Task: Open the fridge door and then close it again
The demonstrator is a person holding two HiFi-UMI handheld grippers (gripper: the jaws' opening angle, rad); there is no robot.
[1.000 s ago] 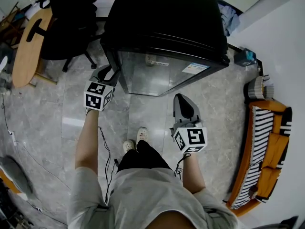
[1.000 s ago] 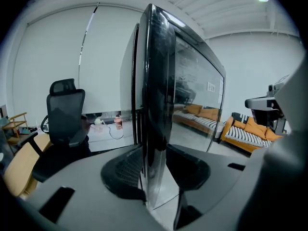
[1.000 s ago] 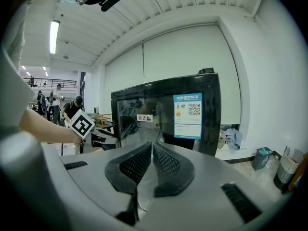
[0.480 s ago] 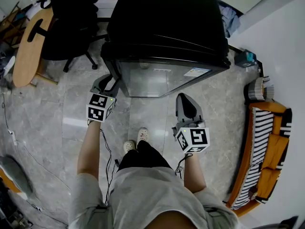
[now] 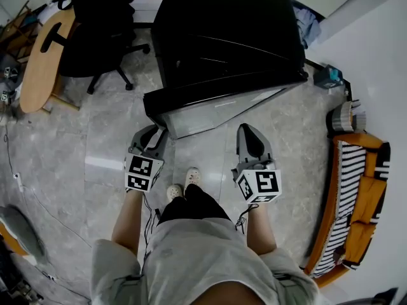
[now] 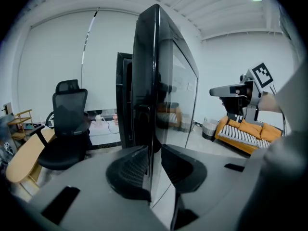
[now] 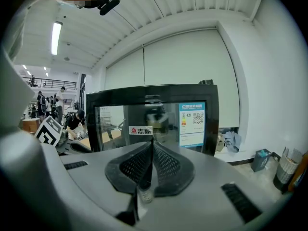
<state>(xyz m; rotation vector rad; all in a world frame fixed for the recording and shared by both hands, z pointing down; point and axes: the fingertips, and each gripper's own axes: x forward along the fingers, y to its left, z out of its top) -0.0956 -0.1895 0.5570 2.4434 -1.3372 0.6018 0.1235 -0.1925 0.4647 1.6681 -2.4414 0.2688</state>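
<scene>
At the free left edge of the fridge door (image 5: 216,110), the left claw (image 5: 154,134) is closing its jaws onto the panel. The door is standing partly swung out from the fridge (image 5: 229,37), its hinge lying to the right. The right claw (image 5: 249,135), pinched together and empty, is hanging before the glass.

Office corner with a grey marble floor (image 5: 89,138)
A black office chair (image 5: 95,33) stands beside a wooden table (image 5: 39,65) at upper left. An orange sofa (image 5: 337,215) with a striped cushion (image 5: 346,189) lines the right wall, and a ribbed bin (image 5: 341,116) sits near its end.
</scene>
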